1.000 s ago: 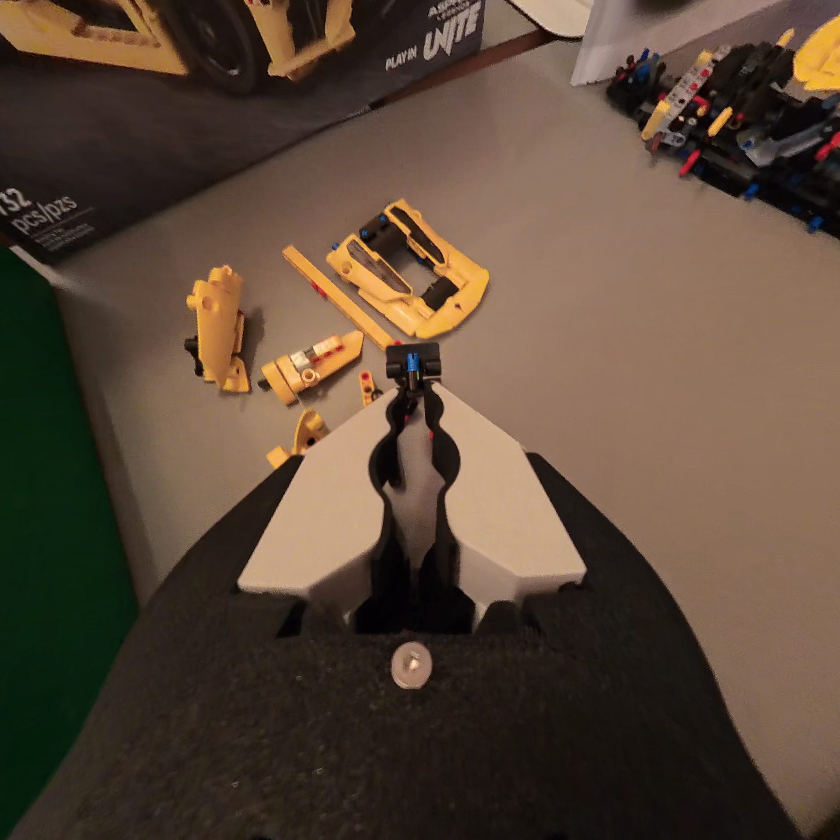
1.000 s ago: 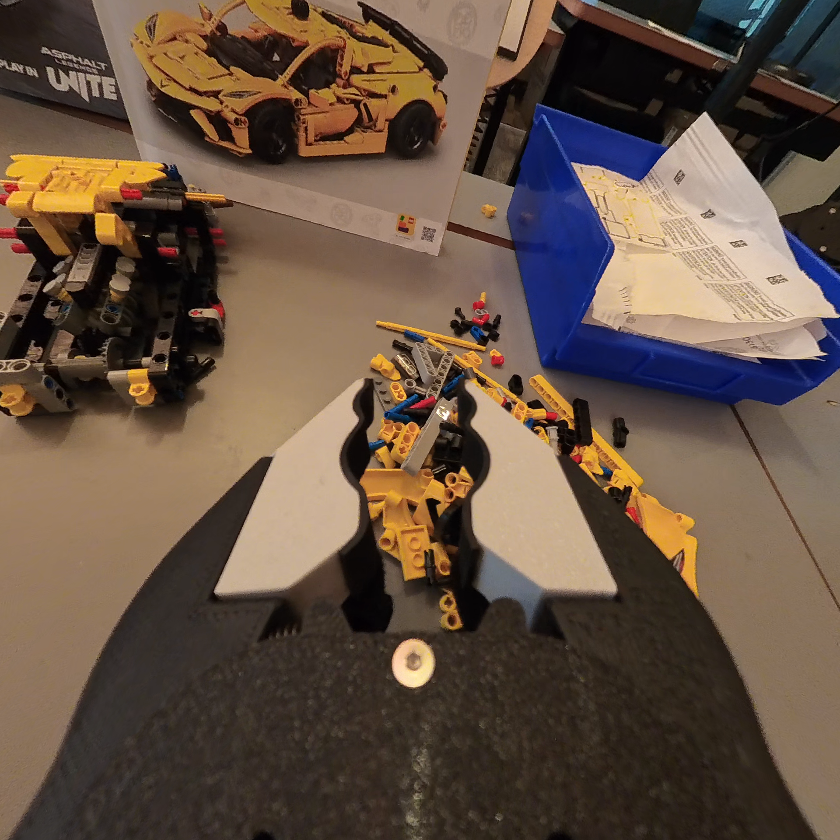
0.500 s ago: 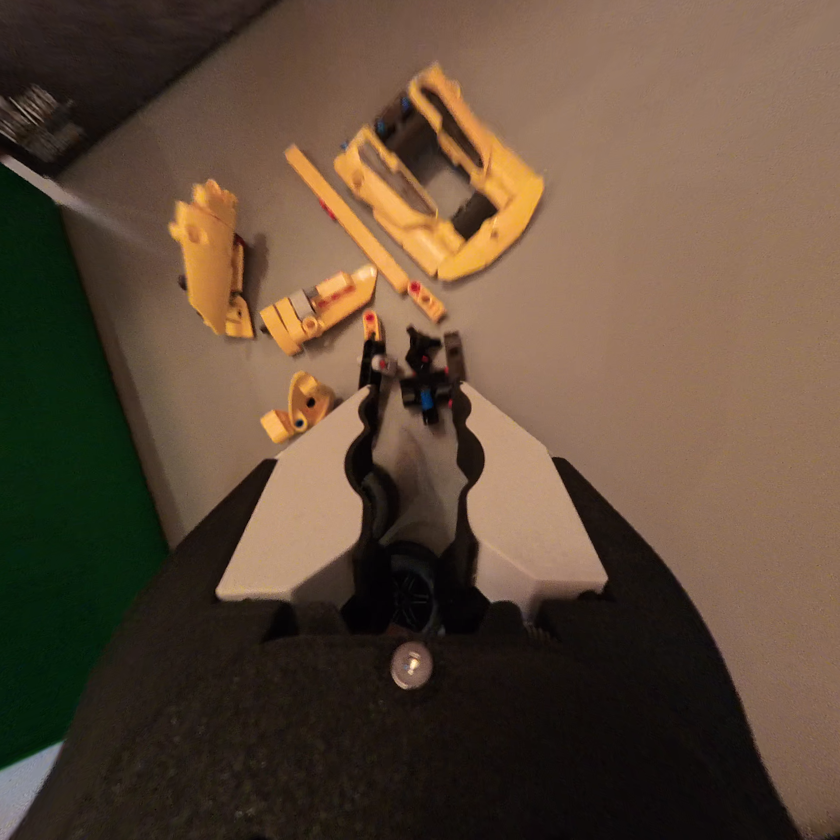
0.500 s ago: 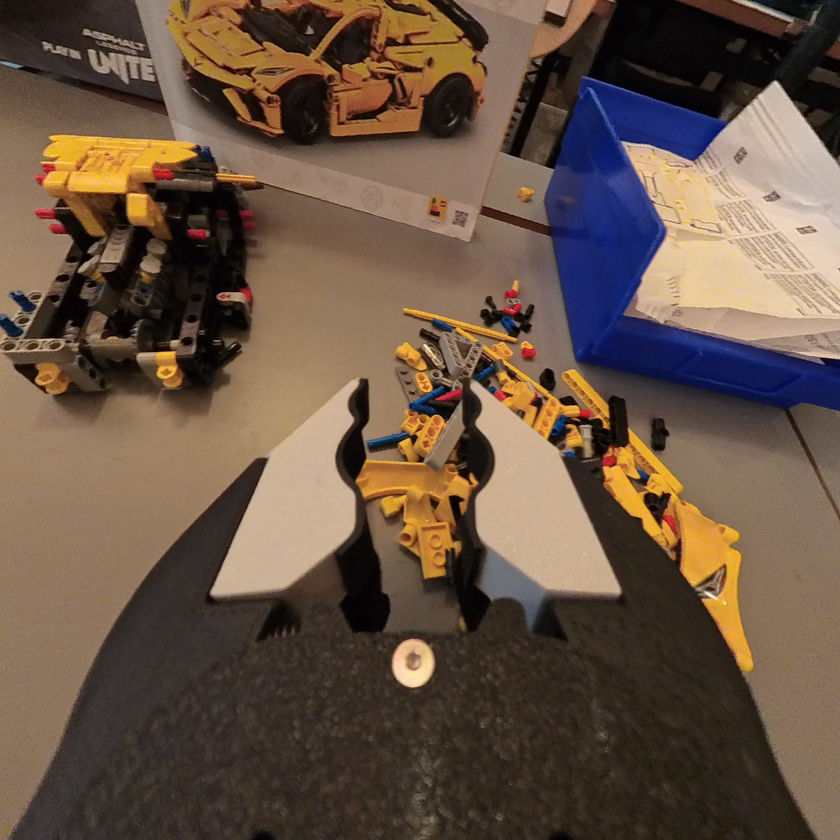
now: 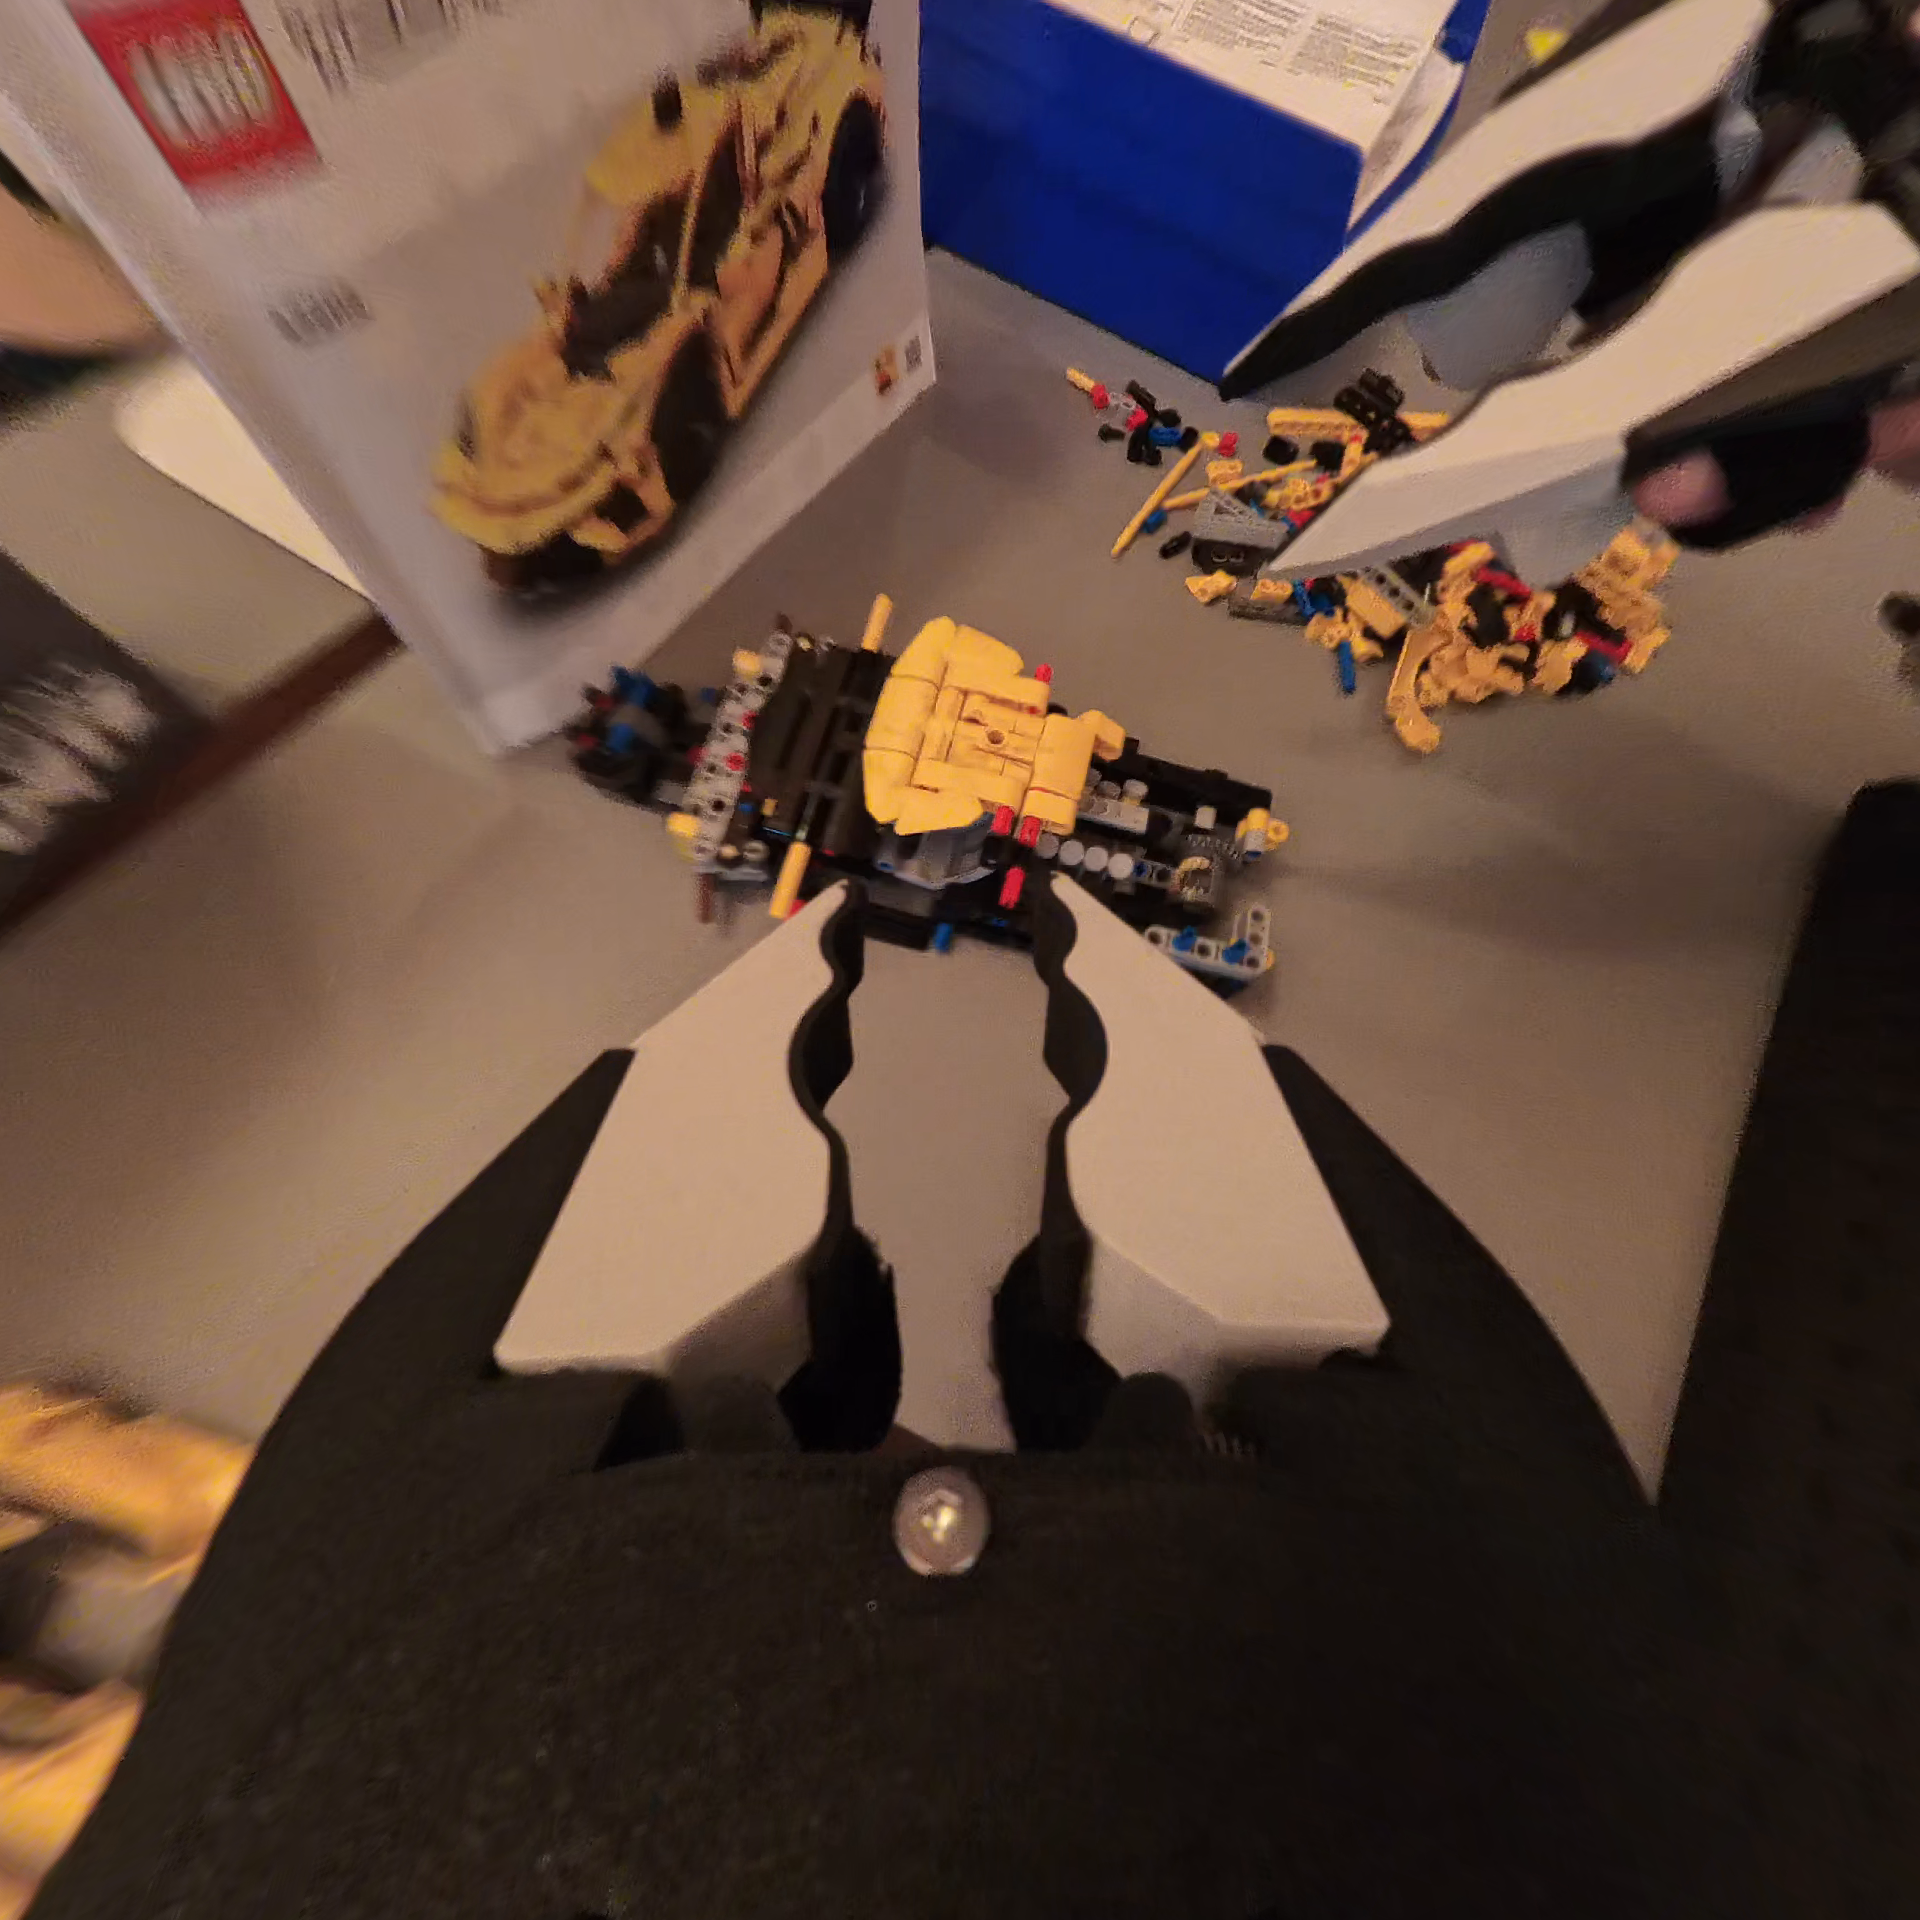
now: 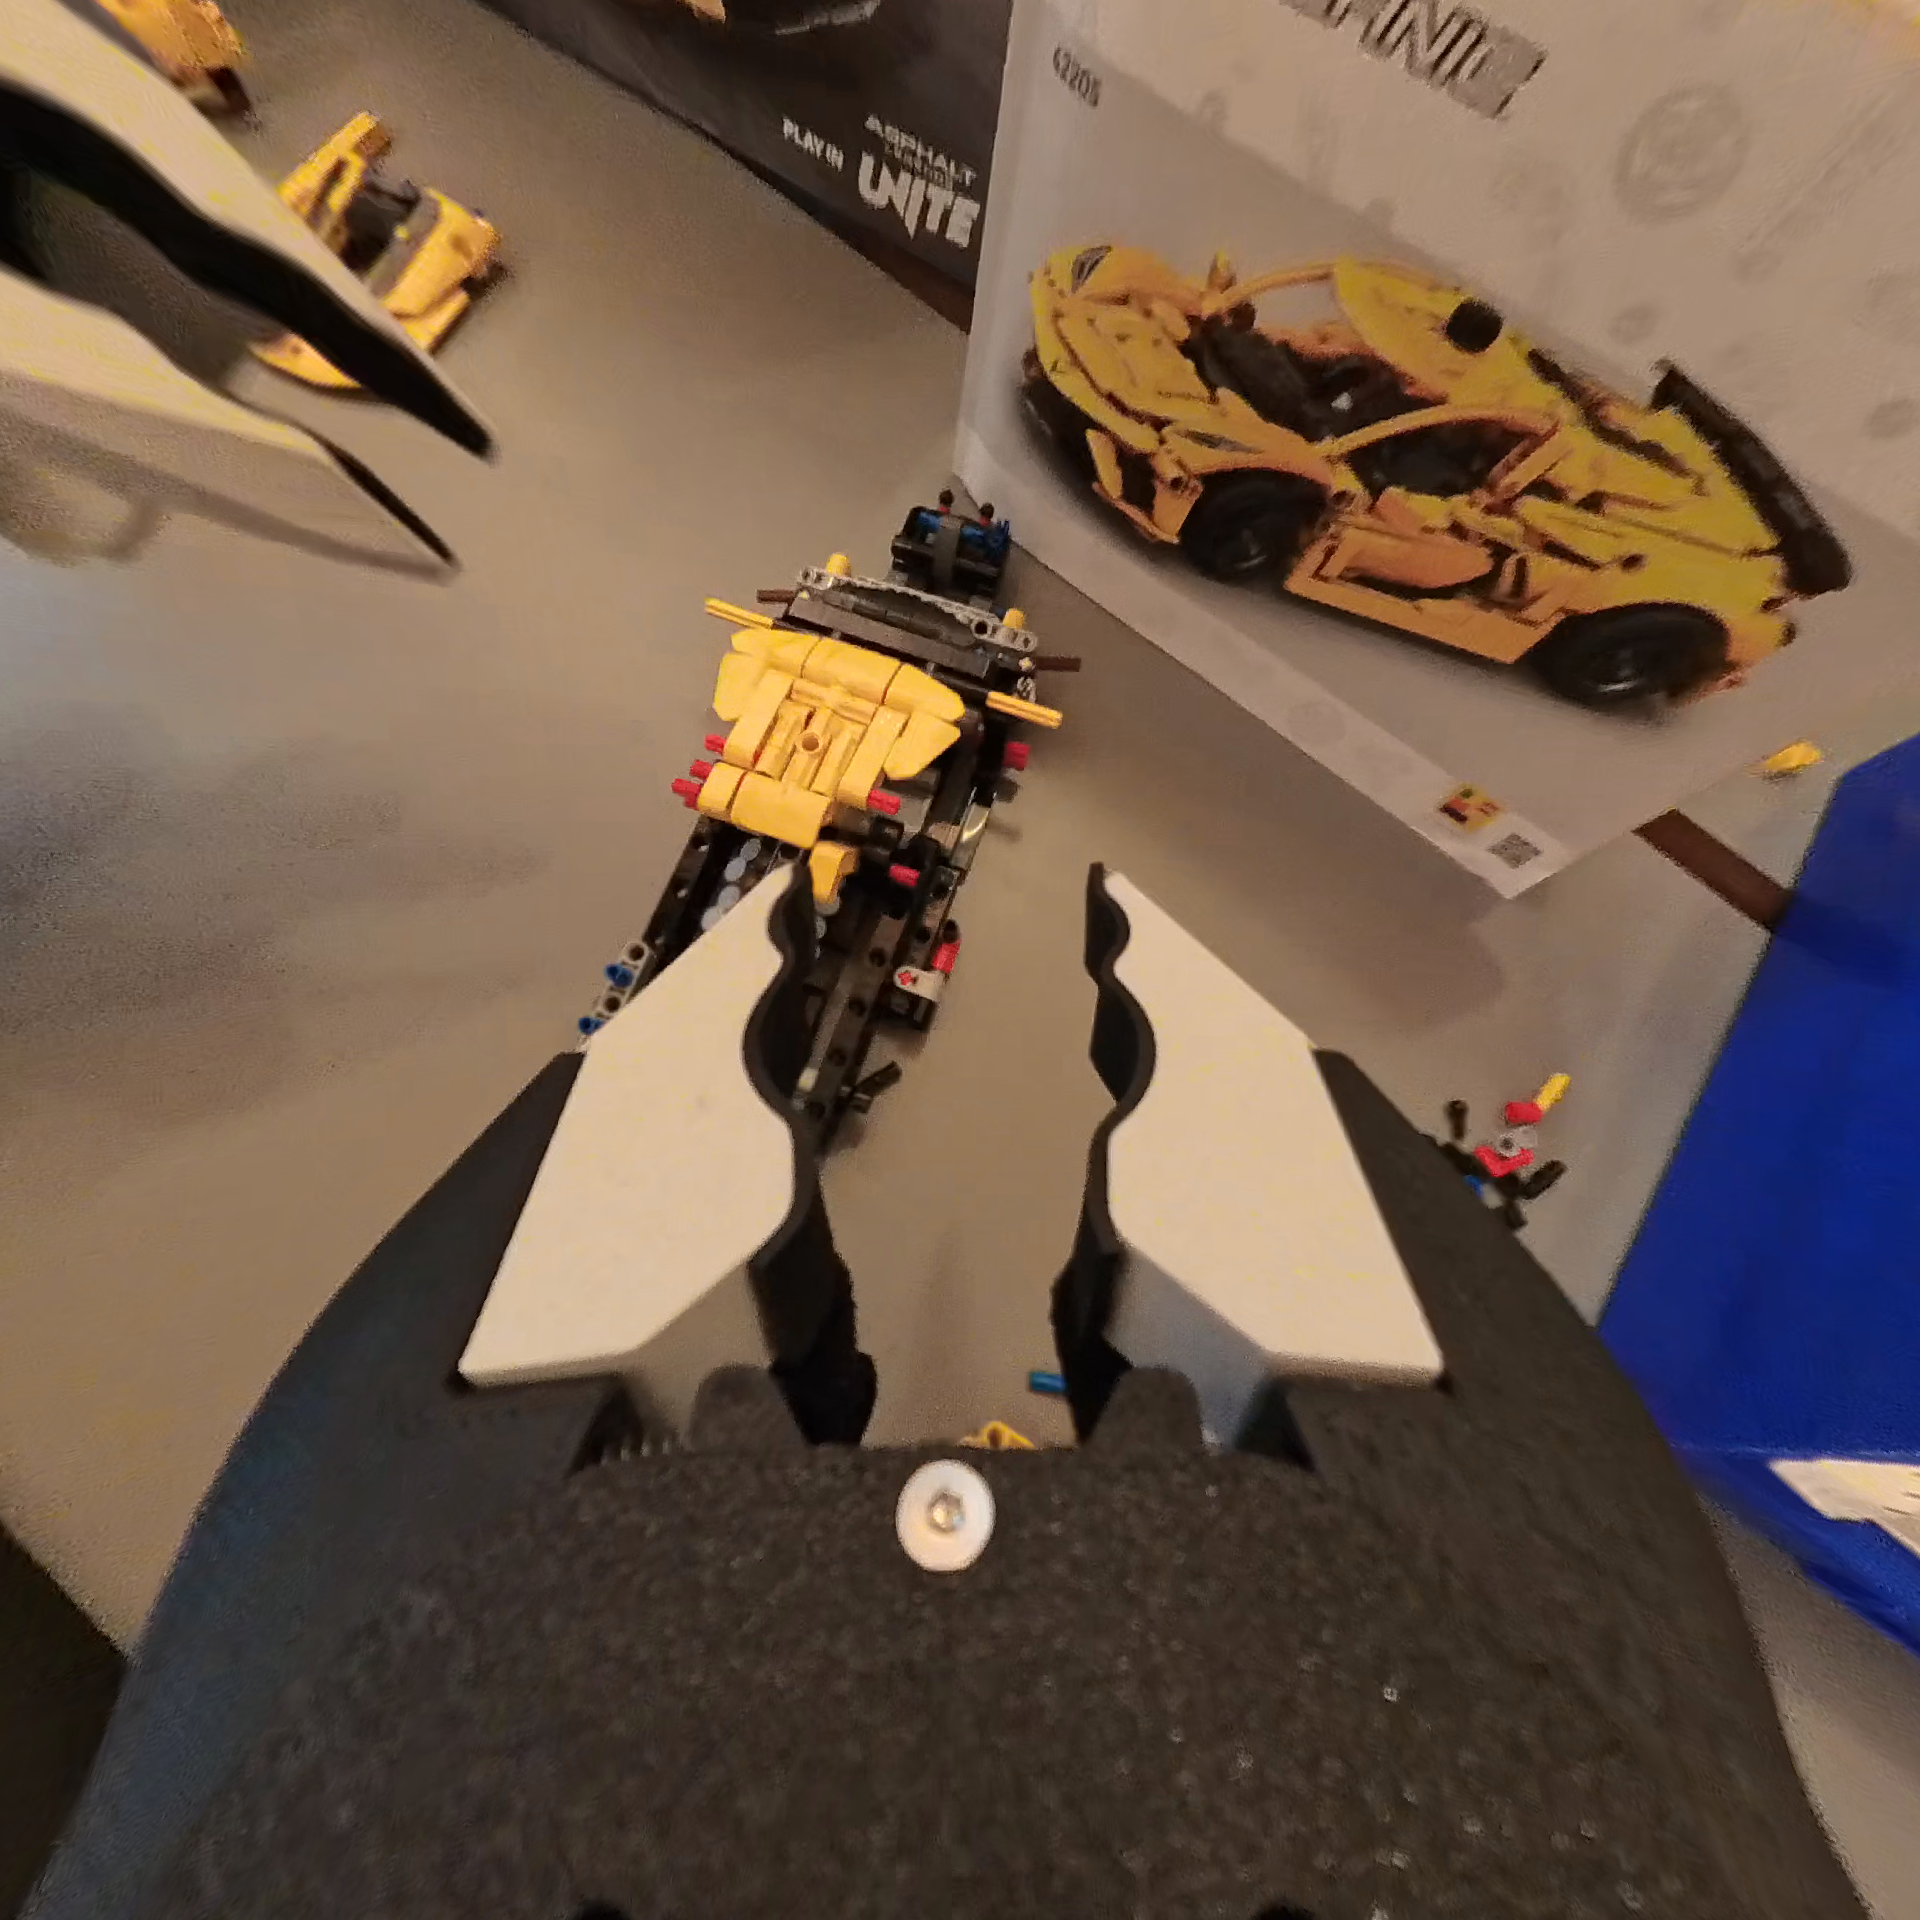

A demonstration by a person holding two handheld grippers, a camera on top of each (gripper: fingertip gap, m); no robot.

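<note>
A half-built brick car chassis (image 5: 935,769), black with a yellow block on top, lies on the grey table. My left gripper (image 5: 945,902) is open and empty, its tips just short of the chassis's near side. My right gripper (image 6: 945,881) is open wide and empty, with its left finger over the chassis's (image 6: 831,727) near end. Each gripper shows in the other's view: the right one's fingers (image 5: 1538,447) at the upper right over a pile of loose bricks (image 5: 1455,623), the left one's fingers (image 6: 156,447) at the upper left.
A white booklet with a yellow car picture (image 6: 1455,468) stands just behind the chassis, with a dark box behind it. A blue bin (image 6: 1818,1195) holding papers is at the right. A yellow body panel (image 6: 384,229) lies far left. A few small pins (image 6: 1507,1143) lie by the bin.
My left gripper let go of a small black and blue piece, opened, and swung right from the yellow panels to the chassis. My right gripper opened wider and swung left from the loose pile to the chassis.
</note>
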